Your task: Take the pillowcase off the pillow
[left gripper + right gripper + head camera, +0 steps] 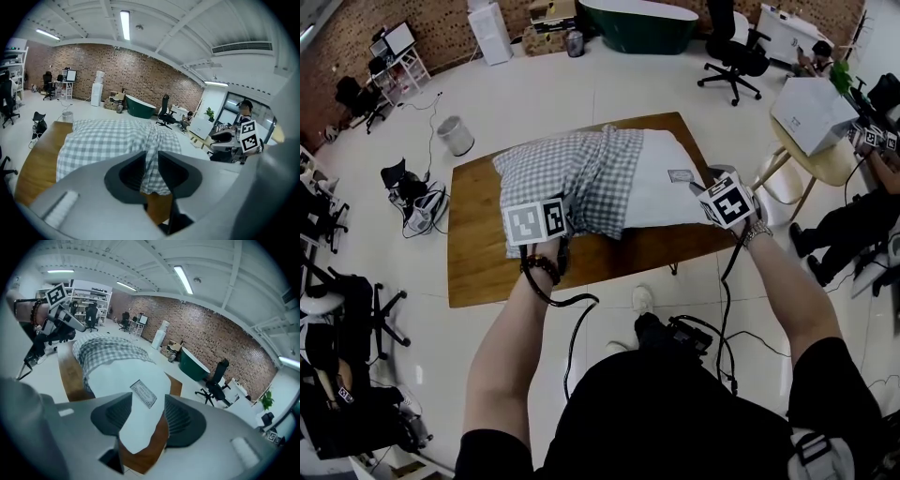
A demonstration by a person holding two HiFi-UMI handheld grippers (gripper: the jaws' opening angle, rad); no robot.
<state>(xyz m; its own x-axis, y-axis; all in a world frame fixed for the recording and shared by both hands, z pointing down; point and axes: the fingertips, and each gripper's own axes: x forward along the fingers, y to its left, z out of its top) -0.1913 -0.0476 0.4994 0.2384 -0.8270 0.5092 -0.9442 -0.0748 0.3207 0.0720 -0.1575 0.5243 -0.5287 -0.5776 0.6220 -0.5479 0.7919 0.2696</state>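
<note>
Looking down from a person's head onto a wooden table [478, 253] in a brick-walled workshop. A white pillow [661, 183] lies lengthwise across the table. A grey-and-white checked pillowcase [553, 169] covers its left part, and its right half is already bare. The cloth is bunched where it ends, about midway along.

The left gripper [150, 161] hangs over the near edge of the pillowcase. Its jaws stand only a narrow slit apart. Checked cloth shows through the slit, and from this angle it looks to be lying below rather than nipped. The right gripper [147, 411] is over the pillow's bare right corner. Its jaws are spread wide and press on nothing. A small printed label [143, 393] sits just beyond them.

The task seems about halfway done, in a pause between pulls. Next, the right jaws would need to clamp the bare end. The left jaws would need to take the case's far-left end and draw it away leftward.
</note>
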